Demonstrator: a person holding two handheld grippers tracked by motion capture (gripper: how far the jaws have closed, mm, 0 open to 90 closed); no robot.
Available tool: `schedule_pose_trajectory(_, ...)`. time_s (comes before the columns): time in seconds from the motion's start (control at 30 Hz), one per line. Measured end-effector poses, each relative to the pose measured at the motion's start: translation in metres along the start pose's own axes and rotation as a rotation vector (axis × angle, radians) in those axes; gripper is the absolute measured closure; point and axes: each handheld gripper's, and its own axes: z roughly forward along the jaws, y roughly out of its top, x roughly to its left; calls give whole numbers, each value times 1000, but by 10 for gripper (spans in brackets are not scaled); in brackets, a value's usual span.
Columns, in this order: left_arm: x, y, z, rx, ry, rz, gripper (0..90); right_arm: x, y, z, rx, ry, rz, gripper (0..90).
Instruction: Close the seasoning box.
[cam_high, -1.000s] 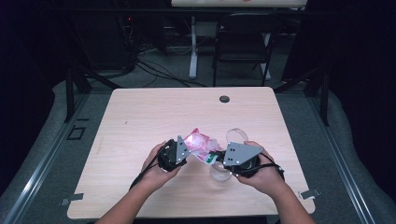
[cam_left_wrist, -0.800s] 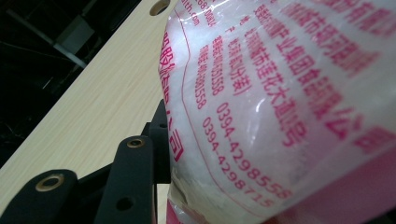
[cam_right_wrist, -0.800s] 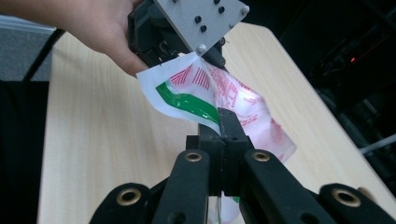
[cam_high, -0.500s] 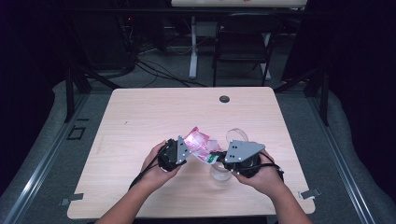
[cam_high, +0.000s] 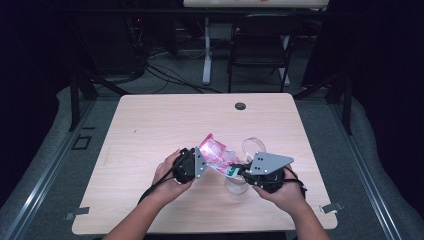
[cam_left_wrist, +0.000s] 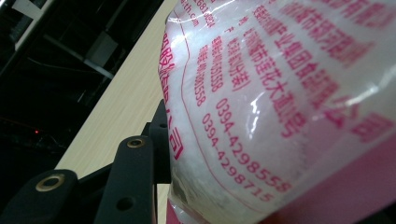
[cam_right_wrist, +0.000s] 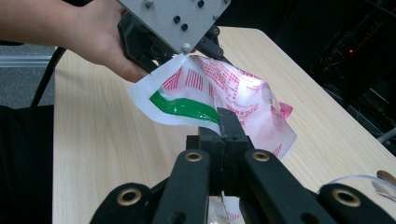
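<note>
In the high view a pink and white plastic bag (cam_high: 216, 154) printed with red writing is held above the wooden table (cam_high: 150, 130), just off its centre toward 5 o'clock, stretched between the two grippers. The left gripper (cam_high: 196, 162) sits at the bag's 8 o'clock side, held by the person's left hand (cam_high: 167, 175), and in the left gripper view its black jaws press against the bag's lower left edge, with the clear film and red print crowding the lens; how tightly the jaws meet cannot be told there. In the right gripper view the left gripper clamps a white corner of the bag under its grey plate. The right gripper (cam_high: 239, 170) is at the bag's 4 o'clock end, and its own view shows the two black jaws closed together on the bag's edge beside a green stripe. The right hand (cam_high: 282, 192) holds it from 5 o'clock. A clear glass bowl (cam_high: 252, 147) stands on the table just beside the right gripper, partly beneath it, at about 1 o'clock from that hand.
</note>
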Motion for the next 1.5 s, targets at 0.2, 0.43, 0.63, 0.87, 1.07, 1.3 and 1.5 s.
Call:
schedule_pose_trajectory(0.2, -1, 1, -3, -7, 25, 29, 594, 0, -4, -2, -8, -1, 9, 900)
schedule_pose_trajectory(0.43, -3, 1, -5, -7, 43, 37, 595, -2, -10, -3, -17, -5, 35, 900)
schedule_pose_trajectory(0.63, -4, 1, -5, -6, 73, 64, 597, -3, -12, -2, -18, 0, 52, 900)
schedule_pose_trajectory(0.87, -7, 2, -6, -2, 97, 115, 600, -5, -15, -2, -21, 4, 67, 900)
schedule_pose_trajectory(1.07, -7, 3, -6, -11, 120, 130, 601, -5, -16, -2, -30, 1, 77, 900)
schedule_pose_trajectory(1.3, -6, 5, -7, 0, 135, 165, 602, -7, -18, -3, -30, -3, 87, 900)
schedule_pose_trajectory(1.5, -7, 6, -7, 13, 147, 188, 603, -8, -20, -2, -27, -2, 93, 900)
